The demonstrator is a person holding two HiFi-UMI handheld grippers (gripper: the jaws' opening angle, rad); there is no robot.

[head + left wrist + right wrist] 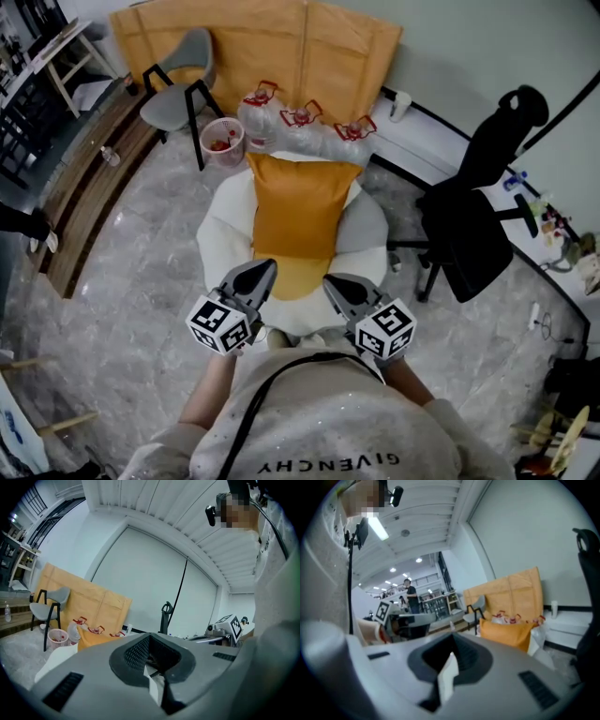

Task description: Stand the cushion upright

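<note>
Left fingers: the left gripper has its dark fingers clenched tip to tip, with nothing between them.
Right fingers: the right gripper is also pressed closed and empty.
Why held so: both grippers hover side by side at 6 o'clock of the cushion, tips aimed at its near edge but apart from it. I read this as a pause between grasps rather than a hold.
Cushion: the orange rectangular fabric cushion sits in the middle of a white and grey padded round seat, its long side running from 12 to 6 o'clock.
Cushion pose: in both gripper views its top edge rises above the seat, so it seems propped against the backrest. Whether it is fully upright I cannot tell.
Behind, 12 o'clock: clear plastic water jugs with red handles stand in front of a leaning tan cardboard sheet.
At 3 o'clock: a black office chair.
Writing: "GIVENCHY" in dark letters across the person's pale speckled sweater. The gripper cubes carry only black-and-white square markers.
</note>
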